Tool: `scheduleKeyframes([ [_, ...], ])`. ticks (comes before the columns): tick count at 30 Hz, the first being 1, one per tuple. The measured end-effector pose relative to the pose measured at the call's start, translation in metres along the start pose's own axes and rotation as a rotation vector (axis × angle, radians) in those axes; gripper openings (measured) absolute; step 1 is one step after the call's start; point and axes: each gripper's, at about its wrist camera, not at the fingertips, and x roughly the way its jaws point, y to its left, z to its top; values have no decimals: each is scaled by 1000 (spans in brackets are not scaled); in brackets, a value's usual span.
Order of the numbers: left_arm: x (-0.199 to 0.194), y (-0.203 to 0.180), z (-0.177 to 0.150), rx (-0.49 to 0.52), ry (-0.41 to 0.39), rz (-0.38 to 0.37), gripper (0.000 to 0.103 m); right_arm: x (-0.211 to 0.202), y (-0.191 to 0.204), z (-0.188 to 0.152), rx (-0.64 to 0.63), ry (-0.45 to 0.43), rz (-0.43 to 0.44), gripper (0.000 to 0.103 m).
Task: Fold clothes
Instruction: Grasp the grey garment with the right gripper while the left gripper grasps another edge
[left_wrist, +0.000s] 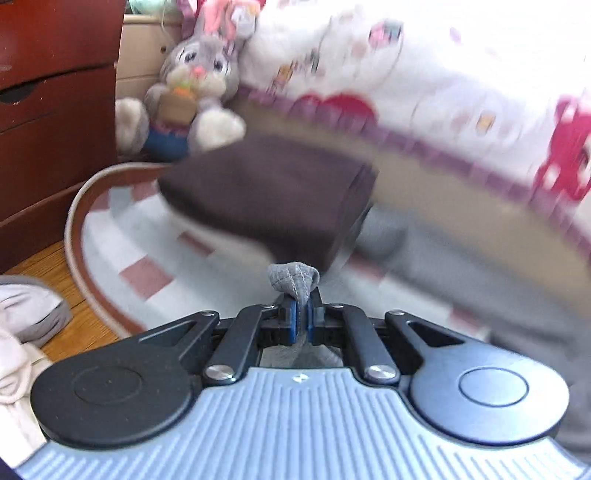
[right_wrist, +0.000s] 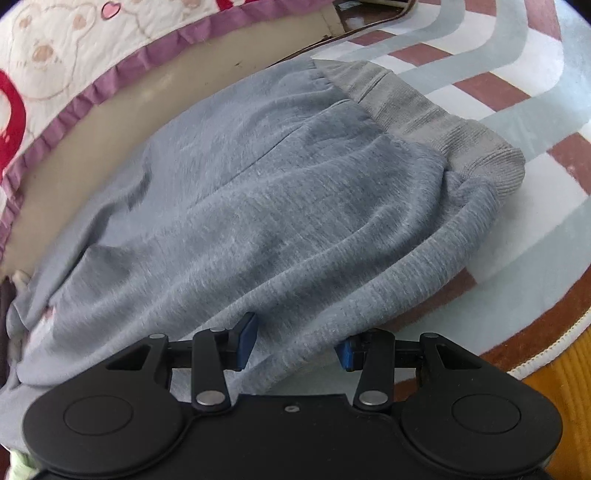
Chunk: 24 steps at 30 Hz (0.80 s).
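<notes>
**Evidently mid-handling: grey garment pinched on the left, straddled on the right**

Left hand-held gripper (left_wrist: 301, 314): jaws clenched on a small bunched corner of the grey garment (left_wrist: 293, 281); a stitched hem pokes out above the blue pads. Pinching at a hemmed corner gives a firm hold on an edge that can be carried over the rest of the cloth. Left view is motion-blurred, so what lies under the gripper is hard to read.

Right hand-held gripper (right_wrist: 293, 341): jaws spread wide, blue pads on either side of a rolled fold of the same grey garment (right_wrist: 258, 206). Nothing is clamped; judged as poised to take, or just let go of, that fold. One frame fits either.

Garment position: spread on the striped rug (right_wrist: 517, 92) beside the bed's quilted cover (right_wrist: 55, 74), its ribbed cuff (right_wrist: 461, 144) at 2 o'clock in the right view. Surface is rumpled and not squared, so folding looks unfinished.

Surroundings, left view: dark brown folded item (left_wrist: 266, 199) at 12 o'clock, plush rabbit (left_wrist: 192, 85) at 11 o'clock against a red-brown dresser (left_wrist: 55, 110).
</notes>
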Motion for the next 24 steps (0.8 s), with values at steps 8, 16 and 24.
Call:
scheduleKeyframes([
  [8,-33,-21,67,4,-142,-84,5,-65,-2,45,75,-190,293,8],
  [16,-82,73,-33,-182,-1,48,5,-78,-28,-18,-3,-72,135,6],
  [24,-119,79,-47,-140,-34,55,5,-100,-21,-4,-61,-128,179,6],
])
